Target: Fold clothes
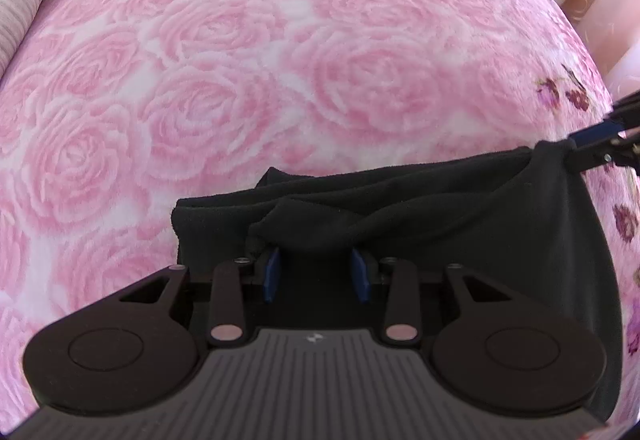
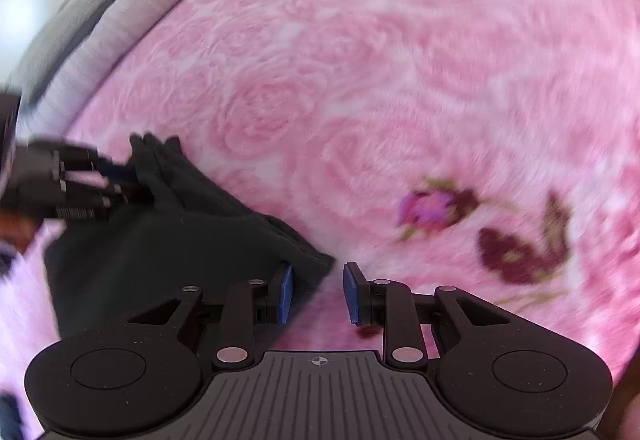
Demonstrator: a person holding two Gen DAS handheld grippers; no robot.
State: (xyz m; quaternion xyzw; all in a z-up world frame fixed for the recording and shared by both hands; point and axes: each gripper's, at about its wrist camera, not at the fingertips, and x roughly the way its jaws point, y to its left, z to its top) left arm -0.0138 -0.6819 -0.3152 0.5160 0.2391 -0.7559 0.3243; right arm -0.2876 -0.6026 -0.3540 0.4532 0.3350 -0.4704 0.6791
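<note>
The left gripper (image 1: 316, 272) pinches a bunched fold of the black garment (image 1: 460, 208). The right gripper (image 2: 318, 294) stands parted at the garment's corner, gripping nothing. Beyond the garment, the pink rose-patterned blanket (image 1: 248, 52) stretches away.

Both wrist views look steeply down, close, sharing the black garment (image 1: 440, 208).

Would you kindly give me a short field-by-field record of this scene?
surface: pink rose-patterned blanket
garment: black garment, partly folded, lying on the blanket
left gripper: closed on a bunched fold of the garment
right gripper: open, blanket visible between its pads, garment corner beside one pad
background: grey bedding along the blanket's edge
</note>
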